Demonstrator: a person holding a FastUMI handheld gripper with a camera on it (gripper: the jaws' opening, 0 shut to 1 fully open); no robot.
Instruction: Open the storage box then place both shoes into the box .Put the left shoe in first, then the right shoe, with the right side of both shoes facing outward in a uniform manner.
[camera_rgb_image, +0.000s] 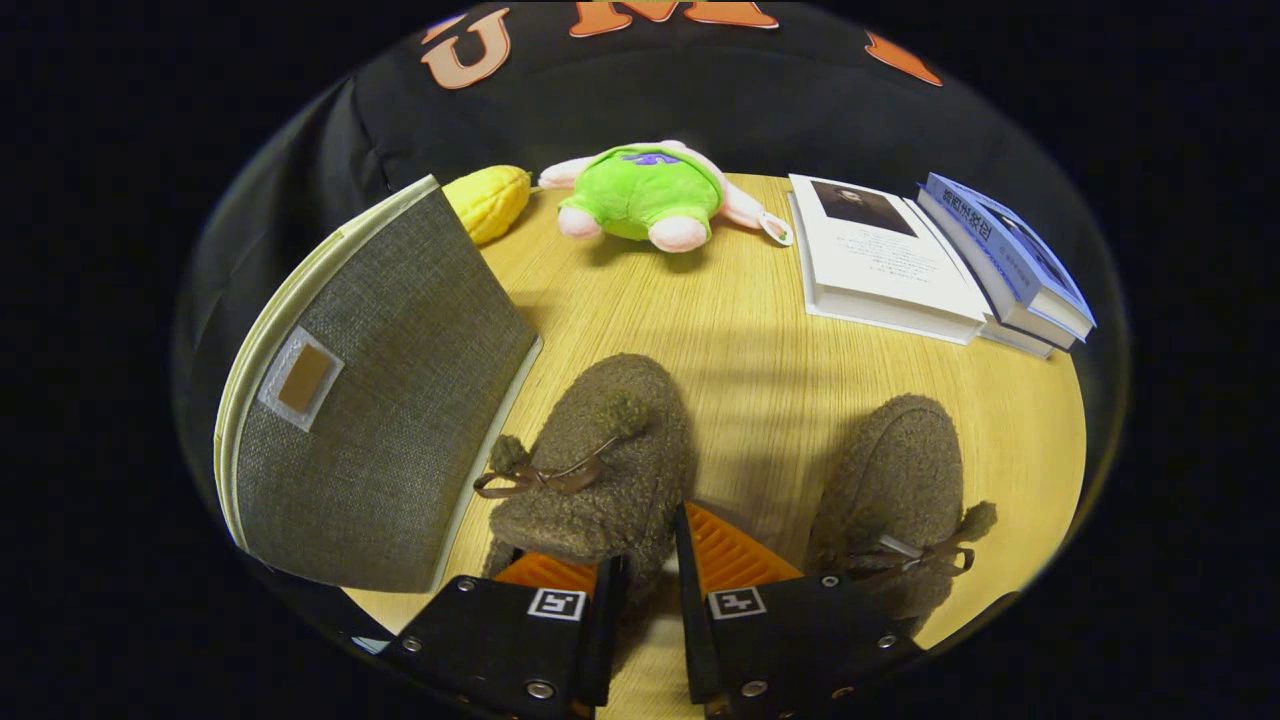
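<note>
Gripper view. Round wooden counter (760, 330) before the black booth wall. At bottom, tool (645, 590) with two black bodies and orange ribbed fingers (725, 550), set narrowly apart around the rear edge of the nearer shoe; right finger alongside the shoe's heel, left finger partly tucked under or behind it (whether both pads actually press on the plush cannot be told). Brown fleecy shoe (595, 470) between and just ahead of the fingers, toe pointing away, brown bow and pompom on its upper. Second brown fleecy shoe (895, 490) to the right of the right finger, apart from the first, its bow and pompom toward the near side. Grey fabric storage box (385, 400) to the left of the first shoe, close beside it, with pale trim along the edge and a small label window on the facing panel; open or closed not discernible from this angle. Beyond the shoes, at the far side of the counter: yellow plush corn (490, 200) behind the box, green and pink plush toy (645, 195) lying near the middle, and a stack of books (900, 265), white-covered volume beside blue-covered ones, well apart from both shoes.
</note>
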